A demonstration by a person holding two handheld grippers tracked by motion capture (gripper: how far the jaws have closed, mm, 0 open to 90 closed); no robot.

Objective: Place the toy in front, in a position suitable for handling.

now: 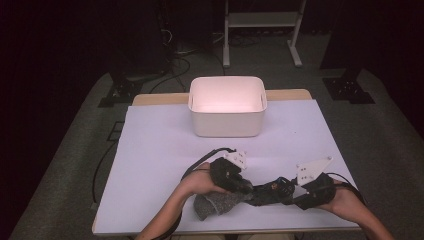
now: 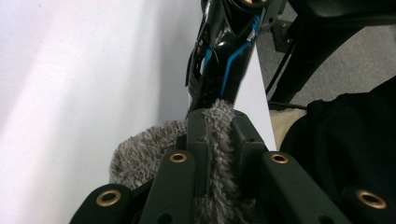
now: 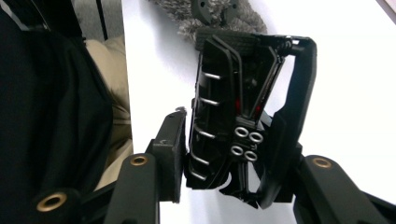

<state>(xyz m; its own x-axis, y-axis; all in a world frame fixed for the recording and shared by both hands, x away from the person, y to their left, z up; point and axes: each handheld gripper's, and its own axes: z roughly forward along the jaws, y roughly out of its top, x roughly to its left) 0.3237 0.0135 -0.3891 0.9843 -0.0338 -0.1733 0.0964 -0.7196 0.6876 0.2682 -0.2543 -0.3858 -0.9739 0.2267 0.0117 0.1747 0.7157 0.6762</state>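
Note:
My left gripper (image 1: 246, 190) is shut on a grey fuzzy cloth (image 1: 216, 204) near the table's front edge. In the left gripper view the cloth (image 2: 140, 151) is pinched between the jaws of the left gripper (image 2: 217, 123) and bulges out to their left. A glossy black toy car (image 1: 270, 191) with blue stripes (image 2: 224, 56) lies just beyond the cloth. My right gripper (image 1: 289, 194) is shut on it from the right. In the right gripper view the right gripper (image 3: 231, 137) clamps the car's underside (image 3: 243, 74) between both jaws, with the cloth (image 3: 184, 16) at the car's far end.
A white rectangular bin (image 1: 227, 125) stands at the back middle of the white table cover (image 1: 155, 145). The table's front edge runs close behind both hands, and the person's dark clothing (image 2: 345, 140) sits beside it. A white stand (image 1: 262, 30) stands on the floor beyond.

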